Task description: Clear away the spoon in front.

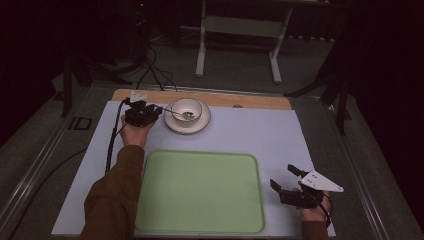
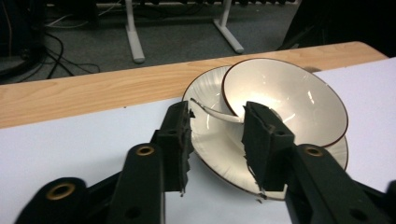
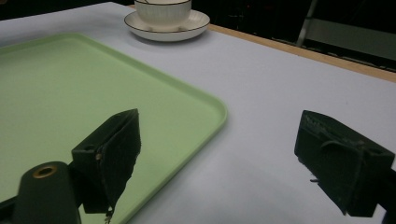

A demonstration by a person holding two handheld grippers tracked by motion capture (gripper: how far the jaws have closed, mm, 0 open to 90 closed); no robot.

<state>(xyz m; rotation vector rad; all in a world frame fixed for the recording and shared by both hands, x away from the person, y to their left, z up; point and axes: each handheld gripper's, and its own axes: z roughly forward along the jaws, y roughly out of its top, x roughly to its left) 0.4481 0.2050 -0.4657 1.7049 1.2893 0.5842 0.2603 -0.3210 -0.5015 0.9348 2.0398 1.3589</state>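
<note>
A white bowl (image 1: 186, 108) with a dark rim sits on a matching saucer (image 1: 200, 125) at the back of the table. A spoon (image 1: 175, 113) rests in the bowl, its handle sticking out to the left. My left gripper (image 1: 159, 111) is at that handle. In the left gripper view its jaws (image 2: 217, 119) stand half apart, with the spoon handle (image 2: 212, 112) crossing the gap and the bowl (image 2: 289, 93) just behind. I see no pad pressing on the handle. My right gripper (image 1: 281, 176) rests wide open and empty at the front right, beside the green tray (image 1: 200, 190).
The tray lies on a white mat (image 1: 280, 135) that covers the table; a wooden strip (image 1: 250, 100) runs along the far edge. In the right gripper view the tray's corner (image 3: 205, 107) lies between the jaws (image 3: 219, 126). A metal stand (image 1: 202, 50) is on the floor behind.
</note>
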